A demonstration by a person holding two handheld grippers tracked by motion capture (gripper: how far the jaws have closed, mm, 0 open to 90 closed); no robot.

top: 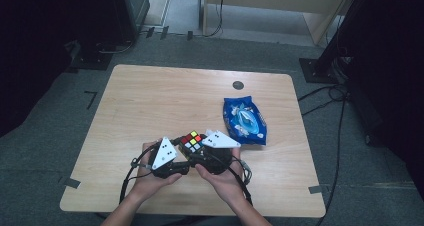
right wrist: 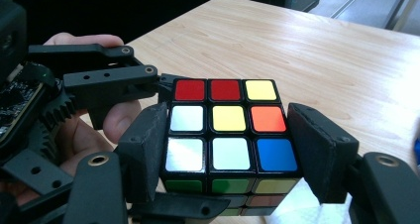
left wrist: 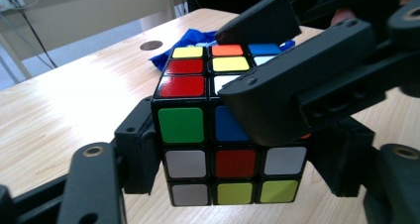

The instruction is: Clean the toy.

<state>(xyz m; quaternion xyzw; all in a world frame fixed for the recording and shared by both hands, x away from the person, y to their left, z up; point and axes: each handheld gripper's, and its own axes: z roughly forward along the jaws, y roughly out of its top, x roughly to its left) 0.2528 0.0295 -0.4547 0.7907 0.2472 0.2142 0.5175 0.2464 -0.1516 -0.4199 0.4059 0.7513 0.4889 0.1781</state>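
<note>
A scrambled colour cube [top: 192, 142] is held just above the wooden table [top: 150, 101] near its front edge, between both grippers. My left gripper [left wrist: 237, 157] is shut on the cube's [left wrist: 183, 125] lower layers, one jaw on each side. The right gripper [right wrist: 230, 144] comes in from the other side. Its jaws are closed against opposite sides of the cube's [right wrist: 229, 119] top layer, whose red, yellow, orange, white and blue stickers face that camera. In the left gripper view the right gripper's fingers [left wrist: 292, 92] cover the cube's upper right part.
A blue crinkly packet [top: 245, 120] lies on the table just right of and behind the cube. A round cable hole [top: 238, 85] sits near the far edge. Cables and dark stands are on the floor to the right of the table.
</note>
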